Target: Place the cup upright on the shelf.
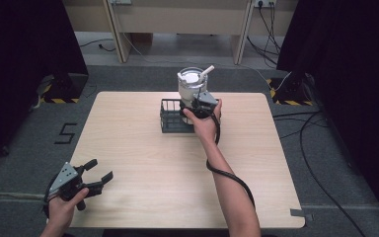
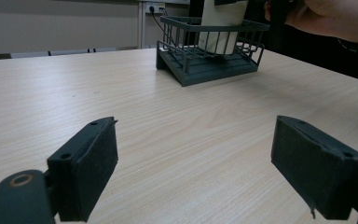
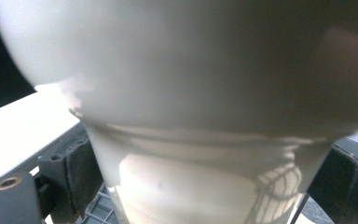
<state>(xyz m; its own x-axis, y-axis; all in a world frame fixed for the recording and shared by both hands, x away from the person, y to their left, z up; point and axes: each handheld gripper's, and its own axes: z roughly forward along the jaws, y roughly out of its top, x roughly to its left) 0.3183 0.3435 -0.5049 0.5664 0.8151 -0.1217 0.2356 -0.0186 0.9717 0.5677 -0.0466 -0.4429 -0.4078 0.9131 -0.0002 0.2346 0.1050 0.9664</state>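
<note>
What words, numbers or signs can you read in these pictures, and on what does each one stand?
"5": a dark mark, shaped like that digit, on the grey carpeted floor left of the light wooden table.
The white plastic cup, the dark wire basket and both hand-held grippers show no readable text.

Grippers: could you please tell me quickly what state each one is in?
Left gripper: open, holding nothing.
Right gripper: closed on the white cup in the basket.

Lab: black curtains (image 1: 19,49), floor cables (image 1: 321,148)
</note>
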